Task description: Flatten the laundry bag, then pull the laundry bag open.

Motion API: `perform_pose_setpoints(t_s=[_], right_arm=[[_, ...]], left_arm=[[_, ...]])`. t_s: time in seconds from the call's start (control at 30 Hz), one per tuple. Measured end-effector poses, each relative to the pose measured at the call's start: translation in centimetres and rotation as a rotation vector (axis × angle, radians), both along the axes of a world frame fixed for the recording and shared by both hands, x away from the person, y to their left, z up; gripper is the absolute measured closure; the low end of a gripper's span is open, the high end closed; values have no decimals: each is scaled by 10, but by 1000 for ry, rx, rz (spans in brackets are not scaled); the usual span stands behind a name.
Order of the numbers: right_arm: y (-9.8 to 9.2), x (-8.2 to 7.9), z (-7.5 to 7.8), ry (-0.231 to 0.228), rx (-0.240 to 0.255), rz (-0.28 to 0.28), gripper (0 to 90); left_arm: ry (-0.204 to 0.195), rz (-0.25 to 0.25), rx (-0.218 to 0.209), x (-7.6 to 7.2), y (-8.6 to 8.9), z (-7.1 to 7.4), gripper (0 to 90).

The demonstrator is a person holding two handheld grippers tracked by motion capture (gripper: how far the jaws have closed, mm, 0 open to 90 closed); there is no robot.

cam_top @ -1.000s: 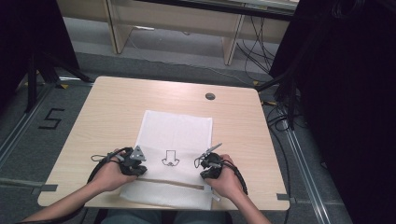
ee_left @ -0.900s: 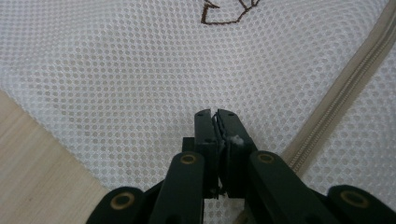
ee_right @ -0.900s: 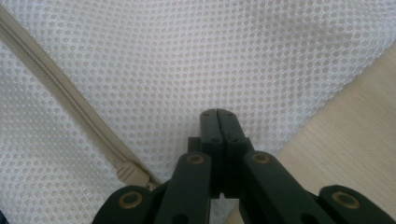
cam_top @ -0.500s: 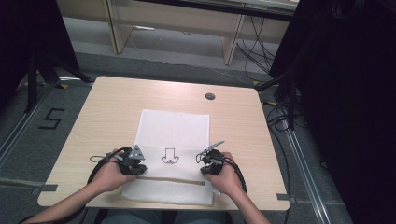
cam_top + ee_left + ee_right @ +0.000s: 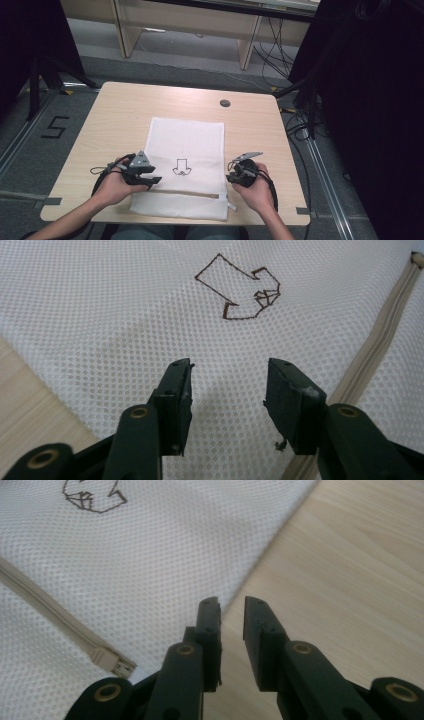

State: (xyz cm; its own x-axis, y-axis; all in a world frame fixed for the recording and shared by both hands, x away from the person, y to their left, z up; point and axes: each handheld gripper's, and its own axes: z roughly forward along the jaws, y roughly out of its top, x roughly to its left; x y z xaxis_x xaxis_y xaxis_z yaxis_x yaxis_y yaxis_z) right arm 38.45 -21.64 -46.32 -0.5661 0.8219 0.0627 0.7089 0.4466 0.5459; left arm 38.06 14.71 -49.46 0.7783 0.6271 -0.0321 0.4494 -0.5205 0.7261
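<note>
**Both grippers let go of the bag**

Since the earlier frames, we have opened both sets of jaws, and our right gripper (image 5: 231, 176) has drawn off sideways from the bag's right edge toward bare wood; the left gripper (image 5: 152, 179) has kept its place. The bag has not shifted on the table.

Starting with the table (image 5: 125, 107): its light wood top carries one item, the white mesh bag (image 5: 190, 137), lying flat near our side, its near end at the front edge. It looks smooth and squared up, with no obvious fold or bunching.

Across the near end of the bag runs a beige zipper (image 5: 380, 347), and its pull (image 5: 111, 661) sits at the right end, close to our right gripper. A small brown arrow mark (image 5: 181, 167) is stitched at the middle.

Left jaws stand well apart above the mesh in the left gripper view, with nothing between them. Right jaws have just parted to a narrow gap, hanging over the bag's edge where mesh meets wood, and grip nothing.

We judge the laying-out or straightening of the bag to be done, or close to it, since both grips are released and the cloth lies flat. Whether the zipper is fully closed we cannot tell; if not, that is what remains.
</note>
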Motion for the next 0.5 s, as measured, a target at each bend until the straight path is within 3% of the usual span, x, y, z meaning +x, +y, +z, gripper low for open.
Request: perform_pose_setpoints(t_s=[0.03,0.07,0.13,0.2,0.33,0.5], right_arm=[[-2,-1,1,10,7,-13,768],[-5,1,0,-14,4,-5,760],[-6,-1,3,12,8,-15,749],[-7,-2,4,-16,10,-14,743],[-8,-3,2,-30,34,-30,699],[-9,-4,5,-10,23,-30,668]], left_arm=[[-3,3,0,0,0,0,500],[-4,3,-1,1,-1,-1,490],[-2,-6,-13,2,-1,-1,477],[17,8,-37,1,-2,-3,465],[-3,-1,-34,1,-3,-1,422],[6,18,-46,-1,-2,-1,405]])
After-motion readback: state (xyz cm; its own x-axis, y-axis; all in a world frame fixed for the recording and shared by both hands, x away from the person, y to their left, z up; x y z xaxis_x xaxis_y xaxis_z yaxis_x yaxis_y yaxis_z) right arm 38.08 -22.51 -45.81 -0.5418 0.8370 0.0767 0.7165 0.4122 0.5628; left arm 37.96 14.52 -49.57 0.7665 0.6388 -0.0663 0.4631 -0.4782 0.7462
